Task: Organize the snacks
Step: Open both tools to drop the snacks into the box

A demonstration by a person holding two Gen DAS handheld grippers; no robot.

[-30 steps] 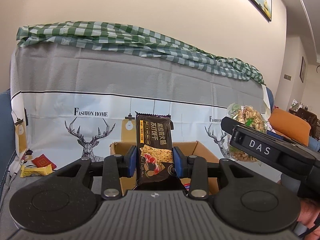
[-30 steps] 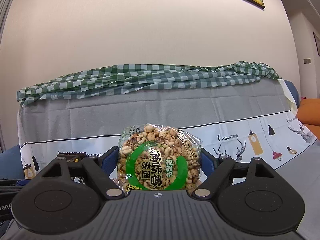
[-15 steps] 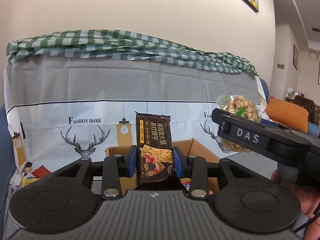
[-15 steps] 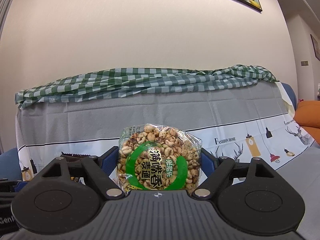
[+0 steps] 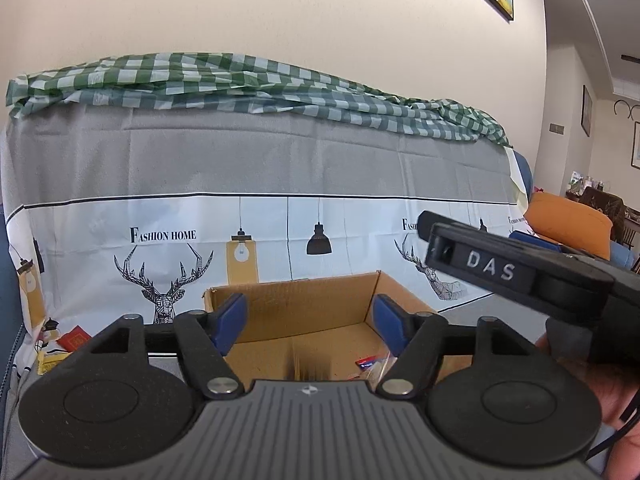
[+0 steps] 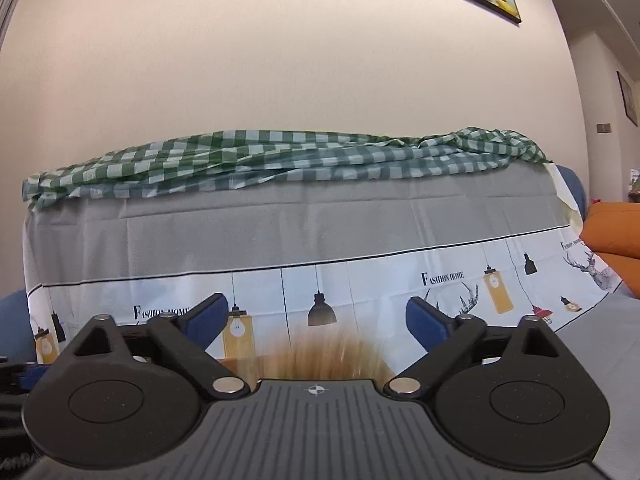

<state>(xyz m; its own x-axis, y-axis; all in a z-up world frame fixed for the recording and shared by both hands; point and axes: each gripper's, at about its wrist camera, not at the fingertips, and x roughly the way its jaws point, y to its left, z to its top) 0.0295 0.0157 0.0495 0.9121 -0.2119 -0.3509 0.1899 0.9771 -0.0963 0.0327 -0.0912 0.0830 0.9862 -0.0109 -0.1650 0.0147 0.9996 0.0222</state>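
My left gripper [image 5: 310,326] hangs over an open cardboard box [image 5: 404,300], its jaws opening and its blue pads pressing on nothing. Low between them a brown vertical blur [image 5: 310,364] streaks down into the box; it looks like the dark cracker packet falling. My right gripper [image 6: 318,322] is also opening with nothing gripped. A tan blur [image 6: 328,356] drops just below its pads, seemingly the puffed-grain bag. In the left wrist view the right gripper's black finger [image 5: 480,266], marked DAS, reaches in from the right above the box. A small packet [image 5: 370,362] lies on the box floor.
The box stands on a sofa seat against a backrest draped in grey-and-white deer-print cloth [image 5: 168,236], with a green checked cloth [image 5: 240,84] on top. Red [image 5: 74,338] and yellow [image 5: 50,362] packets lie at the far left. An orange cushion [image 5: 568,226] sits at the right.
Both grippers have gone from shut to open. The cracker packet has left the left jaws and the puffed-grain bag the right jaws; each now shows only as a downward blur.
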